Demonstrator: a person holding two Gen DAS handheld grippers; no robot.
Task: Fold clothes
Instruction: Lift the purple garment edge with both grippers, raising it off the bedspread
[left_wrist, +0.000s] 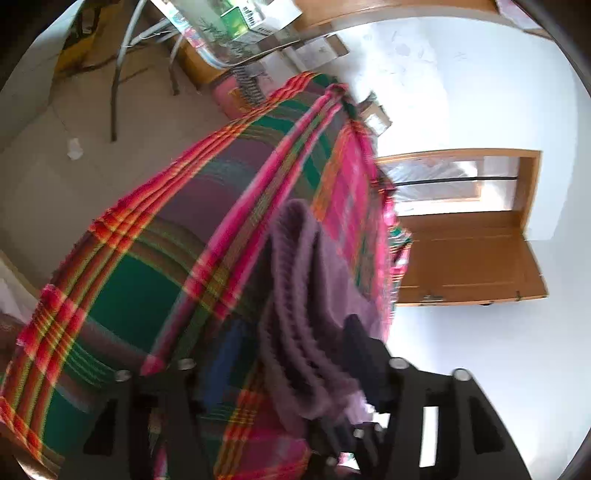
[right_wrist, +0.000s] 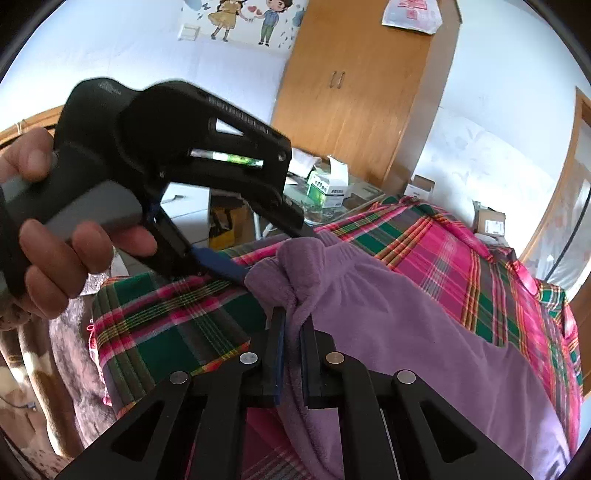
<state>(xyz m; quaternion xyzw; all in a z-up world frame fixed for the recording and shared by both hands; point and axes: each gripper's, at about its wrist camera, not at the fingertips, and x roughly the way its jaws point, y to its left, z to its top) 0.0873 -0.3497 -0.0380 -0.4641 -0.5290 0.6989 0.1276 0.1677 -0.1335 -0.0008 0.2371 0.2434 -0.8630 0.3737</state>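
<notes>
A purple fleece garment (right_wrist: 406, 314) lies on a plaid cloth (right_wrist: 177, 325) in pink, green and grey. My right gripper (right_wrist: 291, 321) is shut on a raised fold at the garment's near-left edge. Just beyond it, a hand (right_wrist: 74, 251) holds my left gripper (right_wrist: 277, 254), whose jaws are clamped on a thick bunch of the same edge. In the left wrist view the purple garment (left_wrist: 306, 295) hangs bunched in my left gripper (left_wrist: 295, 339) above the plaid cloth (left_wrist: 147, 258), and one black finger (left_wrist: 360, 343) shows beside it.
A wooden wardrobe (right_wrist: 351, 92) stands behind, with boxes (right_wrist: 328, 184) on a low table before it. A brown blanket (right_wrist: 70, 332) lies left of the plaid cloth. A wooden door (left_wrist: 469, 251) and metal chair legs (left_wrist: 118, 74) appear in the left wrist view.
</notes>
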